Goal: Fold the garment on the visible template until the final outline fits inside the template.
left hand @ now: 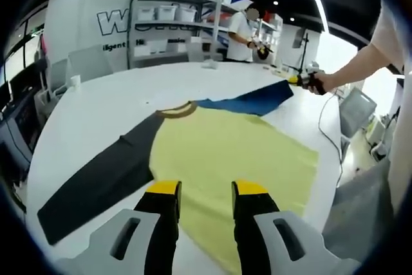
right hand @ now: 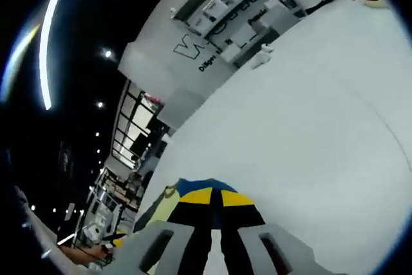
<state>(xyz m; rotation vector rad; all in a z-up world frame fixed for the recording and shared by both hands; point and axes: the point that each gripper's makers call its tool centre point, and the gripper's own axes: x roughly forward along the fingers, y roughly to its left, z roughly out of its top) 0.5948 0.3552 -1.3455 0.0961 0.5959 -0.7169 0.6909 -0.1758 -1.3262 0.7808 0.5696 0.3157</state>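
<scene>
Our left tongs (left hand: 205, 192) sit at the bottom middle of the left gripper view, jaws a narrow gap apart and holding nothing, hovering right over the near hem of the garment (left hand: 225, 152). From there the yellow body runs away toward the upper middle of the frame, collar (left hand: 177, 110) at the far end, so its long axis lies pretty much straight ahead of the left tongs. The black sleeve (left hand: 96, 185) trails off to the lower left, the blue sleeve (left hand: 254, 101) to the upper right — and that's where the right tongs (right hand: 217, 198) are, jaws closed on the blue sleeve's tip, as the right gripper view shows at bottom centre. So we'd say the blue sleeve gets folded inward first, with the left side nearer the hem. White table (left hand: 103, 107) all round; we can't make out a template outline.
</scene>
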